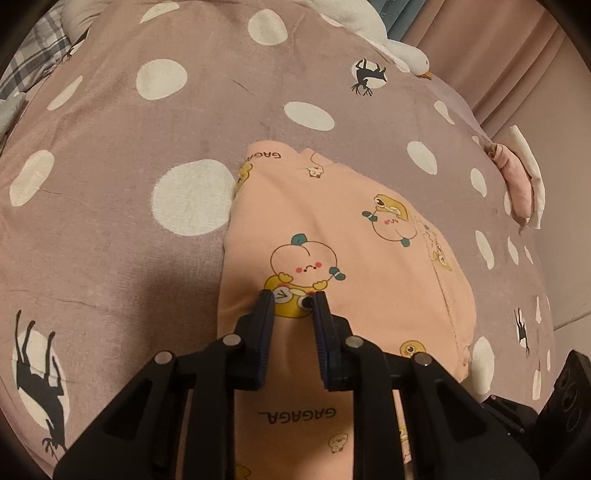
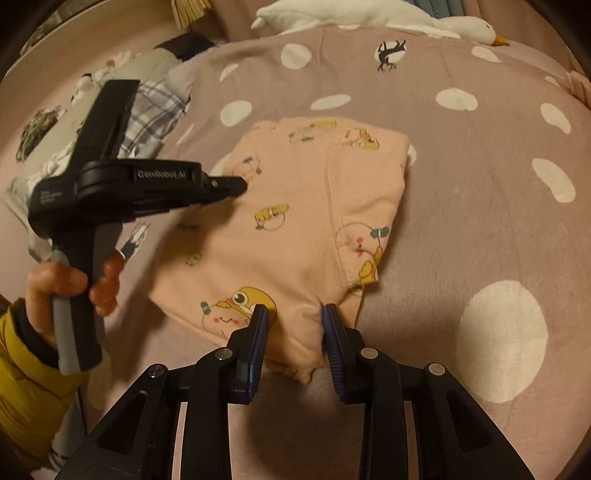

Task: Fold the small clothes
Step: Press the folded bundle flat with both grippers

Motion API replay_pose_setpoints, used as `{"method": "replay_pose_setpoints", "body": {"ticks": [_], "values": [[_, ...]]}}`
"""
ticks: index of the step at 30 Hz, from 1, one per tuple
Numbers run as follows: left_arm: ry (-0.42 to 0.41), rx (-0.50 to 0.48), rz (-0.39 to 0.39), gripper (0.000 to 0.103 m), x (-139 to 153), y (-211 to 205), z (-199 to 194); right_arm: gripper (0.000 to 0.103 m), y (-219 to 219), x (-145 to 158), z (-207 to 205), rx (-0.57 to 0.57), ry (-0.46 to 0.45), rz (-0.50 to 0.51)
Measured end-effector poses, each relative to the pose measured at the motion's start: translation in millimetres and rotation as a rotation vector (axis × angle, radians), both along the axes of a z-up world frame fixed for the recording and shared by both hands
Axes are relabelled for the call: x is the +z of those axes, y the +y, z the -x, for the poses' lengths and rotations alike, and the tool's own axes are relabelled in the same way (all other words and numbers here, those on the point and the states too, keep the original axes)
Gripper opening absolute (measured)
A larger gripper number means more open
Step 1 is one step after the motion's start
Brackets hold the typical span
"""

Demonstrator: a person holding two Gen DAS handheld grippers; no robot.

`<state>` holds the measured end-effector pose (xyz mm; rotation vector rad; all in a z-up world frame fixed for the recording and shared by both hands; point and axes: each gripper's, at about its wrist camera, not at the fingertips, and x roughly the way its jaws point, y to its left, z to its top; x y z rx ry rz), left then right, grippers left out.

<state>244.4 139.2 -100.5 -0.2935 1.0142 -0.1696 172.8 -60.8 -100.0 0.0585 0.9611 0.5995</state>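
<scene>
Peach cartoon-print garment [image 2: 295,221] lies folded on the polka-dot bedspread [image 2: 480,229]. Right gripper [image 2: 293,314] at its near edge, jaws apart with a fabric bunch between them. Left gripper [image 1: 293,295] over the garment's left part, jaws apart, nothing held. Plush goose [image 2: 369,16] at far edge

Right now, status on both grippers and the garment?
Left gripper jaws open over the peach garment. Right gripper jaws open, straddling a bunched near edge. Garment partly folded on the bedspread. Nothing in the way.
</scene>
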Motion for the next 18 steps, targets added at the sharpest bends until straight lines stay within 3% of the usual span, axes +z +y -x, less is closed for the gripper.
{"method": "replay_pose_setpoints", "body": {"ticks": [5,9,14,18], "values": [[-0.04,-0.005,-0.01,0.02,10,7,16,0.033,-13,29,-5,-0.002,-0.064,-0.091],[-0.039,-0.021,-0.025,0.02,6,8,22,0.033,-15,45,-48,-0.053,-0.056,-0.203],[-0.032,-0.038,-0.048,0.02,0,3,20,0.033,-10,25,-115,-0.177,0.047,-0.24],[-0.022,-0.054,-0.048,0.021,-4,4,18,0.032,-15,0,-134,-0.239,0.13,-0.183]]}}
